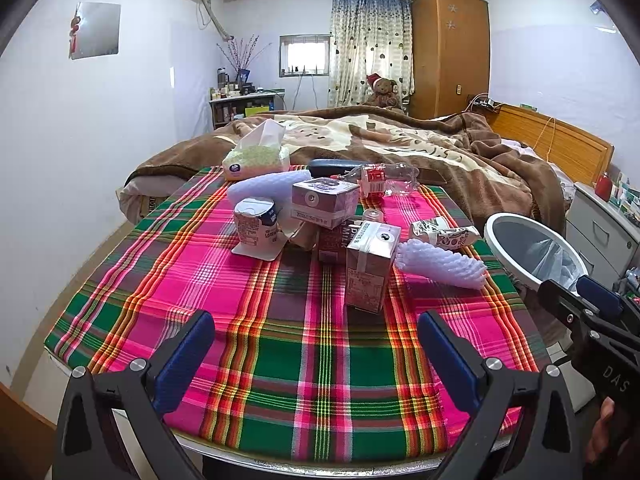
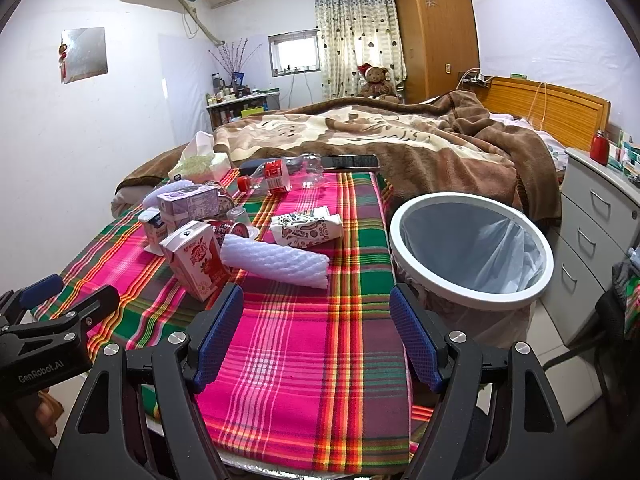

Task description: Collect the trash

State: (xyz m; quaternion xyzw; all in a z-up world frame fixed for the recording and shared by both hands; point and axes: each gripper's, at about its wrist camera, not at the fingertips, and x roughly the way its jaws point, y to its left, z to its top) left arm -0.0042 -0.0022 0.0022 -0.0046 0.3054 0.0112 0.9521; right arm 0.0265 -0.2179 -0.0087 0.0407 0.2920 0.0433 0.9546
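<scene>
3 cartons [image 1: 367, 266], 2 foam sleeves [image 1: 440, 264], 1 bottle [image 1: 384, 178], 1 bin [image 2: 472, 252].

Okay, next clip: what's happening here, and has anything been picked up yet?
A person holds two handheld grippers over a table with a plaid cloth strewn with trash: drink cartons, a foam sleeve, a plastic bottle and a crumpled wrapper. Both the left gripper and the right gripper are open and hold nothing. A lined white bin stands at the table's right edge; no trash shows in the part of it that is visible. The nearest item is the red carton.
</scene>
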